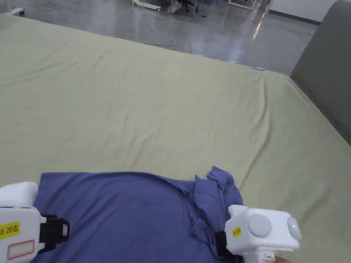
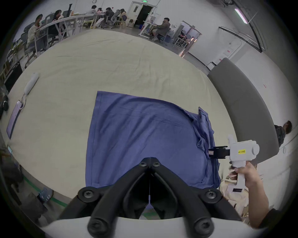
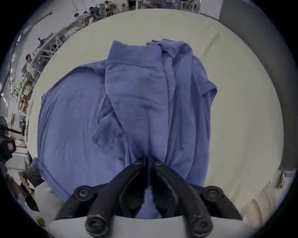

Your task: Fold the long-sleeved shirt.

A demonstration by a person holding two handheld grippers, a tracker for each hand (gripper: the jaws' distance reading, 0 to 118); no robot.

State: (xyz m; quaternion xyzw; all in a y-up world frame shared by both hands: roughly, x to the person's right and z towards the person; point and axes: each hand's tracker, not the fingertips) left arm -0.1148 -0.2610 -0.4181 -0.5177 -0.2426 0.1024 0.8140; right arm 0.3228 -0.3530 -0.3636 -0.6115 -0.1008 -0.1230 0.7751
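The blue shirt [image 1: 130, 212] is lying at the near edge of the bed [image 1: 171, 102], thin and floppy, probably sliding if dragged, so bunched seams are looking grabbable. Right tongs [image 3: 148, 161] are pinching its crumpled right side; left tongs [image 2: 150, 161] are pressed together, seemingly gripping nothing.

On the left gripper [image 1: 65, 230] housing, left of the shirt [image 1: 130, 212]: yellow sticker [image 1: 9, 230] with dark print, red-bordered label [image 1: 20, 249] beneath. On the right gripper [image 1: 217, 243], right of the shirt: small yellow sticker [image 1: 237, 231], print illegible. Far beyond the shirt: green sign [image 2: 144, 1] above a doorway [image 2: 146, 15], unreadable.
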